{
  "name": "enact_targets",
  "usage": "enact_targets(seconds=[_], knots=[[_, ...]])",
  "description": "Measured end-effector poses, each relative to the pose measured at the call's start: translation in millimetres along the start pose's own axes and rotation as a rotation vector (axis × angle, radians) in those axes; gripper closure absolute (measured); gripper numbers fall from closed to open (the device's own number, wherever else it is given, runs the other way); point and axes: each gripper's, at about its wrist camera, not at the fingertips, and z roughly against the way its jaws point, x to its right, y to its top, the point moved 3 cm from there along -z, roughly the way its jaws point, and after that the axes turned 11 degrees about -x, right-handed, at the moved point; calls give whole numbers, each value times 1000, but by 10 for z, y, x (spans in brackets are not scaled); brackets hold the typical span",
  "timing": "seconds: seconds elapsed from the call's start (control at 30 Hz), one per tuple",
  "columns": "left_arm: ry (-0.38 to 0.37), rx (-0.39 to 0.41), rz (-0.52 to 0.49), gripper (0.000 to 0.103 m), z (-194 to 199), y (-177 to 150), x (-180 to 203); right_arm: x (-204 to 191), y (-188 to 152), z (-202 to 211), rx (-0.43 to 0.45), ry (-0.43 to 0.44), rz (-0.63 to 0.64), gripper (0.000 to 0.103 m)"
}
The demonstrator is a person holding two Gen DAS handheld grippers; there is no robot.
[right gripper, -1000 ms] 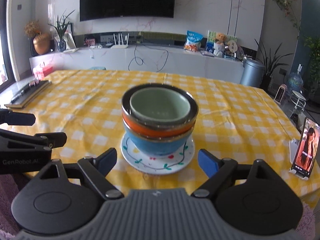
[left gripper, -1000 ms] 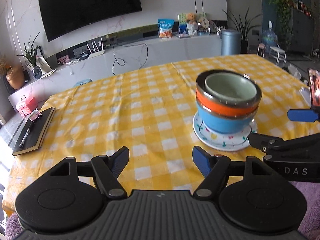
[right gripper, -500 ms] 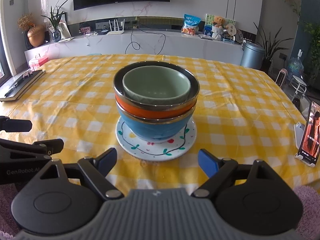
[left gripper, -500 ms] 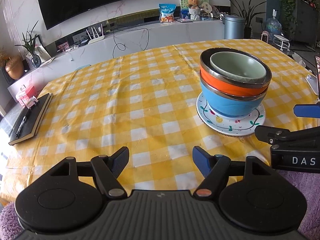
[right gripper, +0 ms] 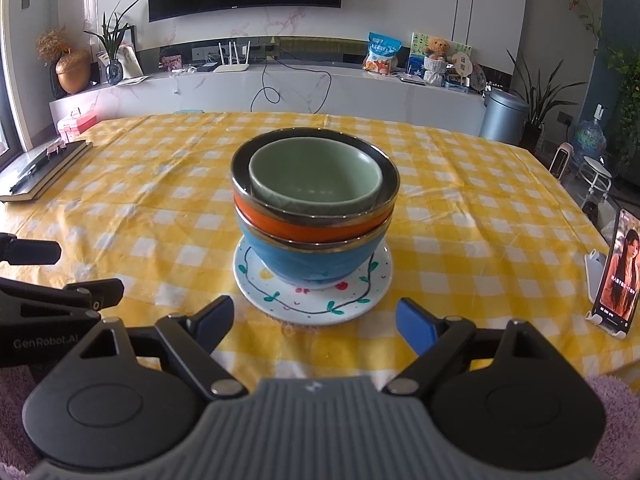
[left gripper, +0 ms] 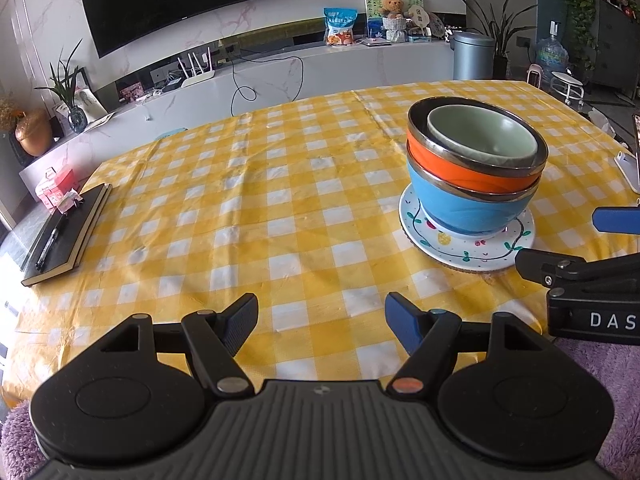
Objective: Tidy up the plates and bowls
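Note:
A pale green bowl (right gripper: pixel 316 176) sits nested in an orange bowl (right gripper: pixel 308 226), which sits in a blue bowl (right gripper: pixel 312 262), all on a white painted plate (right gripper: pixel 312 304) on the yellow checked tablecloth. The stack also shows in the left wrist view (left gripper: pixel 472 184), on its plate (left gripper: pixel 464 248). My right gripper (right gripper: pixel 316 320) is open and empty, just in front of the plate. My left gripper (left gripper: pixel 322 316) is open and empty, to the left of the stack over bare cloth.
A black notebook with a pen (left gripper: pixel 64 236) lies at the table's left edge. A phone on a stand (right gripper: pixel 616 272) stands at the right edge. A pink box (left gripper: pixel 54 186) sits beyond the notebook. A cabinet with clutter runs along the back wall.
Both grippers have shifted slightly, and their views have tilted up again in the last half second; the stack looks larger than a second ago. The bowls and plate have not moved. Both grippers stay open.

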Motion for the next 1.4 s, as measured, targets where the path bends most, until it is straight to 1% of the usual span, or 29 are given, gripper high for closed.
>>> enact_targets(seconds=[0.97,1.4], knots=[[3,0,2,18,5,-1,-9,-5,3,9,1,-2,2,16],[5,1,17,18,37,-4,-50,-6,19,25,7,-3,10,16]])
